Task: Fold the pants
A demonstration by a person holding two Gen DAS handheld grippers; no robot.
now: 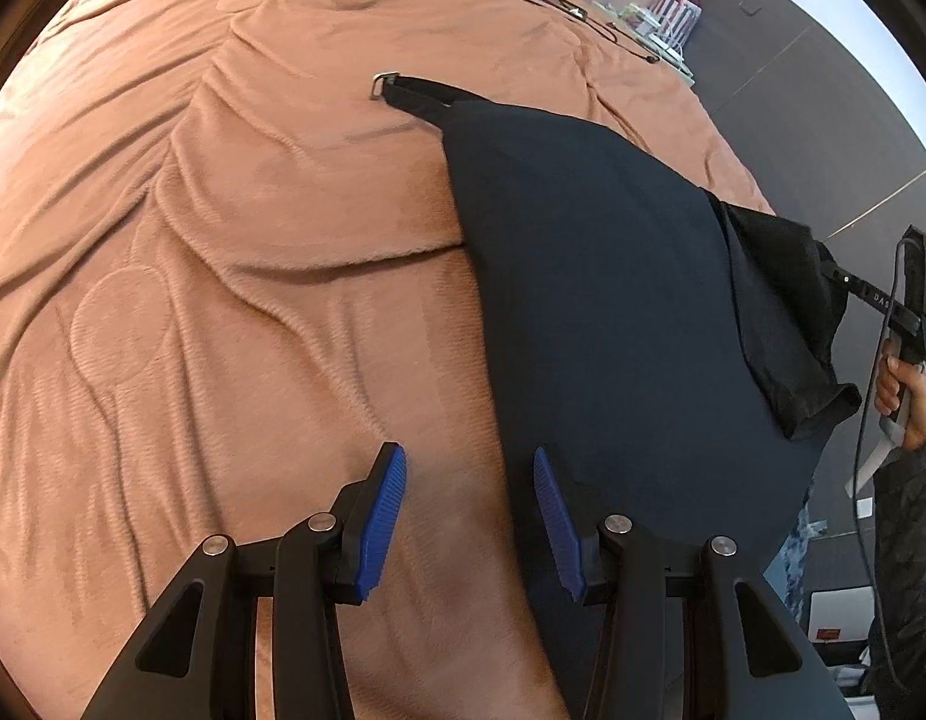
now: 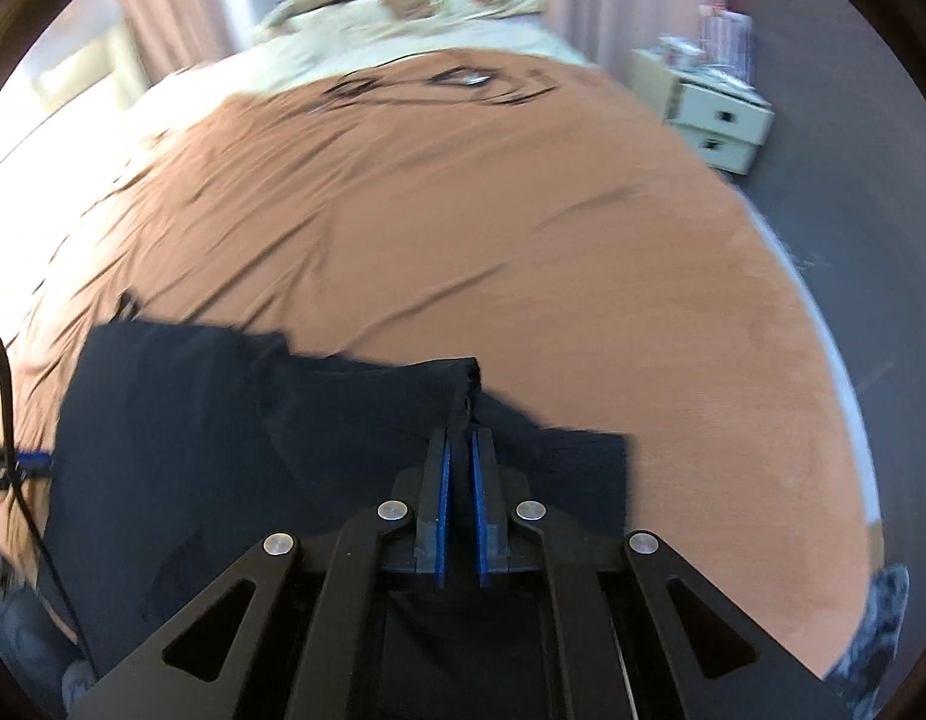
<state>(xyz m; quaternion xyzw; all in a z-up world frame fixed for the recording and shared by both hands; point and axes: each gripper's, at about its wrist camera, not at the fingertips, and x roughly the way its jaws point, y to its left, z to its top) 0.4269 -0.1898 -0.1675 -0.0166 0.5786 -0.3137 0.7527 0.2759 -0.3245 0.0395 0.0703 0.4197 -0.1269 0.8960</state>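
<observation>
Fabric: dark navy pants [image 1: 613, 300], soft and limp, lying on a rust-brown bedspread [image 1: 223, 240] that covers the bed.
Where the pants are: toward the near right part of the bed as the left wrist view shows it; a strap with a metal buckle [image 1: 379, 86] trails off the far end onto the bedspread.
Right gripper [image 2: 461, 420]: pressed together on a raised ridge of the pants, the cloth pinched between the blue pads and lifted into a peak just past the tips.
Left gripper [image 1: 470, 468]: spread, nothing between the pads; one pad is over the bedspread, the other over the edge of the pants.
Person: a hand [image 1: 904, 402] in a dark sleeve holds the right tool, seen at the right edge of the left wrist view.
Step in hand: likely the start of a fold, with one edge taken up on the right side and the left side not yet gripped.
Next move calls for: probably closing the left pads on the near edge, then carrying both held edges across together so the layers land flat.
Risk: thin cloth may slip from the pinch or drag into wrinkles.
</observation>
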